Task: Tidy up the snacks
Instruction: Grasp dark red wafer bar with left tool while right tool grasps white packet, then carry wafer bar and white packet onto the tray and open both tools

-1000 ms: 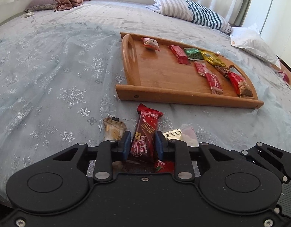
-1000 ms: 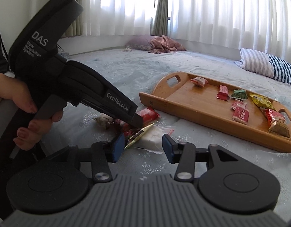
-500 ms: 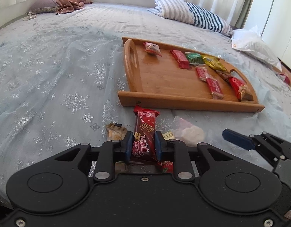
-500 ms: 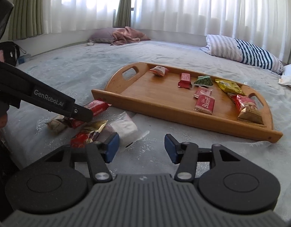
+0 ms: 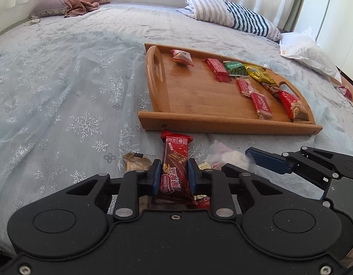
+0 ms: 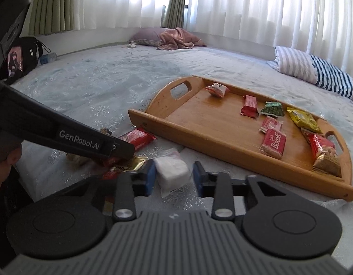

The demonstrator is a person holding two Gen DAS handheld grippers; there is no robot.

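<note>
Gripping a red wafer bar (image 5: 174, 167) between its blue pads, the left tongs (image 5: 173, 177) are closed on the wrapper; the bar points toward the near edge of the wooden tray (image 5: 222, 123). The right tongs (image 6: 174, 178) have just been closing around a white packet (image 6: 172, 171) that lies on the bed (image 5: 62, 80) in front of the tray. The left pad is at the packet's side, but a small gap shows on the right, so the pads do not press it yet.

Beside the bar, on the bed near the tray's front edge, lie a beige snack (image 5: 136, 161) and a gold wrapper (image 6: 128, 166).

On the tray, a pink and white packet (image 5: 182, 57) sits near the far left corner. Along the far edge follow a red bar (image 5: 217, 70), a green packet (image 5: 235, 68) and a yellow packet (image 5: 259, 74). Toward the right end lie a small red biscuit (image 5: 245, 87), a Biscoff pack (image 5: 261, 105) and a red nut bag (image 5: 292, 105) next to the right handle.

A striped pillow (image 5: 233, 18) lies at the far edge of the bed.
</note>
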